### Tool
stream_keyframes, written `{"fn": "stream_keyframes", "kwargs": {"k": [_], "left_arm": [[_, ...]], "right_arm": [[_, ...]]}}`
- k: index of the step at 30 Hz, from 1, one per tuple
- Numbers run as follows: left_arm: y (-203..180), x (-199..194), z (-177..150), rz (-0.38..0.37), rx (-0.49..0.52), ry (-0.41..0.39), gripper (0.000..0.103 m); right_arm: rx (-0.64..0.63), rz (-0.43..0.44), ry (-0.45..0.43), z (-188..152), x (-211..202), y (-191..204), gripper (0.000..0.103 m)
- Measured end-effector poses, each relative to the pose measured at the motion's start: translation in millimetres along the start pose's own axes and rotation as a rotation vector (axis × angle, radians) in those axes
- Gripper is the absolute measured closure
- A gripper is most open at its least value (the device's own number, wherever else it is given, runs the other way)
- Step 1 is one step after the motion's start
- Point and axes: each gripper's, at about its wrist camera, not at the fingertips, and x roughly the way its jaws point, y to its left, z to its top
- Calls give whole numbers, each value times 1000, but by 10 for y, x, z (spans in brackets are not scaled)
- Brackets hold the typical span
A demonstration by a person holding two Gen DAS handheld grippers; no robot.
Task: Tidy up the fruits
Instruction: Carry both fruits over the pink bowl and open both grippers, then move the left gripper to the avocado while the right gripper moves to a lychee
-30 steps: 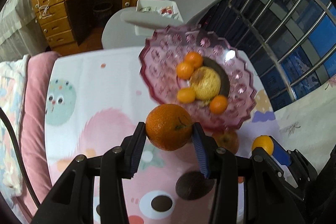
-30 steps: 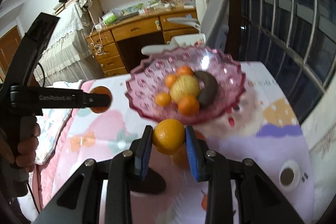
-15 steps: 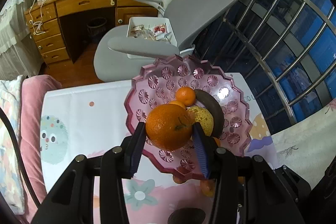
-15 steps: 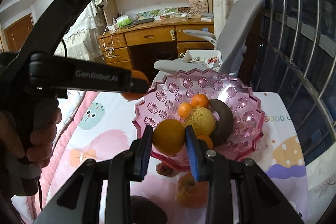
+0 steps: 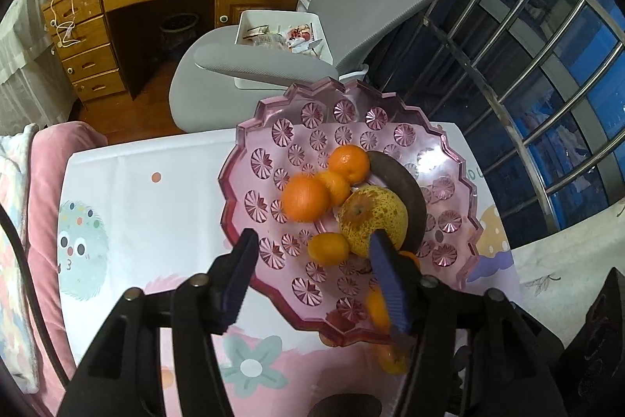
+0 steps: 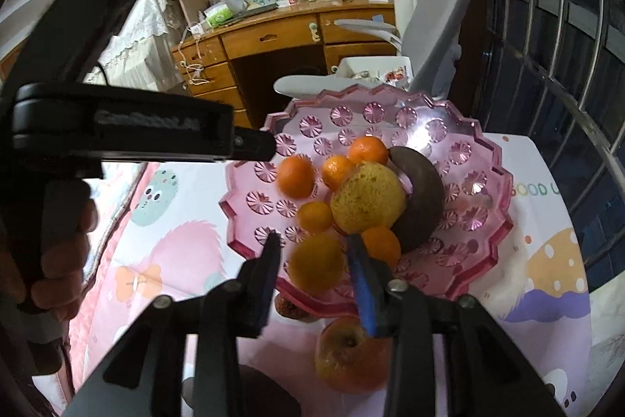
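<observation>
two oranges just left us: our left gripper (image 5: 312, 276) gapes empty, our right gripper (image 6: 312, 268) has parted around its orange (image 6: 315, 267), above the pink bowl (image 5: 273, 284).

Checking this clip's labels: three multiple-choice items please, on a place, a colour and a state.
1. Where is the apple? A on the table, before the bowl B in the bowl C in a gripper
2. The bowl's colour? A green B pink C white
3. The left gripper is: A shut on an orange B shut, empty C open, empty
Answers: A, it lies outside the bowl; B, clear pink glass; C, its jaws have just been opening, nothing between them.
</observation>
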Motion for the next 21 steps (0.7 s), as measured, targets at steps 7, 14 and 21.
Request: {"fn": "stream_keyframes", "kwargs": {"k": [7, 14, 21], "left_arm": [[118, -299, -137, 8, -63, -5, 34], [199, -693, -425, -7, -94, -18, 31], [248, -944, -771, -32, -114, -6, 30]], "right_arm": [[43, -9, 4, -35, -137, -58, 58], [101, -48, 6, -212, -485, -147, 57], [160, -87, 4, -486, -888, -192, 52]]}}
